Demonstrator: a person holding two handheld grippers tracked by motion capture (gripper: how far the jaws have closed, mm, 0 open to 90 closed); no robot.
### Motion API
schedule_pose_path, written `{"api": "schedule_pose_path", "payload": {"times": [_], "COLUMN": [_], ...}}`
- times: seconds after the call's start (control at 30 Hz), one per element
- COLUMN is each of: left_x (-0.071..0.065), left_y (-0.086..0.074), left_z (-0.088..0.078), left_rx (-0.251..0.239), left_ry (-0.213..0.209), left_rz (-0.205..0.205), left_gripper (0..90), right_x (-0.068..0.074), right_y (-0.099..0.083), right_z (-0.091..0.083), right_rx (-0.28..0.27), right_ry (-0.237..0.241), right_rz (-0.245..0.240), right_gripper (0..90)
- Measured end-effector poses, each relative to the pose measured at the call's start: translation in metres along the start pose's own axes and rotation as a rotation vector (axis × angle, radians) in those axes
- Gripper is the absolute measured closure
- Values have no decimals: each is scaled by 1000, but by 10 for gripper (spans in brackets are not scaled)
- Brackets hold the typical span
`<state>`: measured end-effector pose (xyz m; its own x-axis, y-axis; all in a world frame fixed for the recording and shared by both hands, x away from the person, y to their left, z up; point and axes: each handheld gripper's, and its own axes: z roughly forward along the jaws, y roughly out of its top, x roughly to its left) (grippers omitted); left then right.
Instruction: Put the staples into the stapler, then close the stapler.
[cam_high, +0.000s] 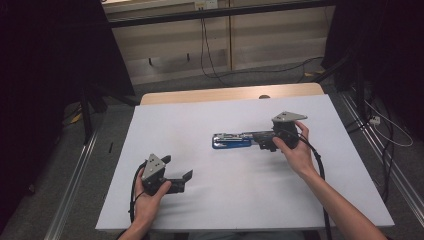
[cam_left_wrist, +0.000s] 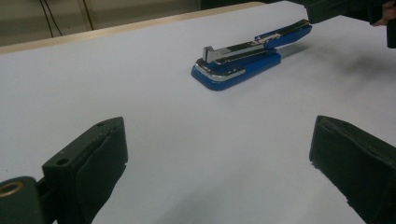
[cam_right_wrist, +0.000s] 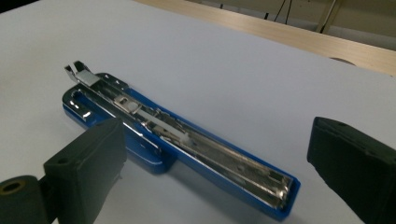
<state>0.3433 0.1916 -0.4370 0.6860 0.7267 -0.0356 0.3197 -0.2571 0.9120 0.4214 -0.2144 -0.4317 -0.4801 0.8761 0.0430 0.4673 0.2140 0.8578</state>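
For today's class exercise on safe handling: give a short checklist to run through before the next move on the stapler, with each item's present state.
1. Stapler lies flat on the table: ok.
2. Its metal staple channel lies exposed: ok.
3. Right gripper open, jaws either side of the stapler: ok.
4. Left gripper open, apart from the stapler: ok.
5. Staples loaded: cannot tell.

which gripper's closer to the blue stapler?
Right. The right gripper is at the stapler, its open jaws on either side of the stapler's near end. The left gripper sits open, well apart, toward the table's front-left.
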Motion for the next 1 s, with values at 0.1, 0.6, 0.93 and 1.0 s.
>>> {"api": "schedule_pose_path", "payload": {"times": [0.1,0.6,0.93,1.0], "left_x": [-2,-12,-12,-11], "left_y": [1,1,2,2], "left_z": [1,14,18,20], "left_rx": [-6,45,46,39], "left_ry": [-7,-27,-4,-8], "left_rz": [17,64,55,56], "left_gripper": [44,48,59,63], "right_x": [0,-4,-8,-8], "right_y": [-5,-23,-28,-31], "right_z": [-7,-33,-39,-37], "right_rx": [-6,-46,-34,-23], "right_ry": [-1,-26,-37,-28], "right_rz": [8,19,28,36], "right_gripper": [43,41,49,47]}}
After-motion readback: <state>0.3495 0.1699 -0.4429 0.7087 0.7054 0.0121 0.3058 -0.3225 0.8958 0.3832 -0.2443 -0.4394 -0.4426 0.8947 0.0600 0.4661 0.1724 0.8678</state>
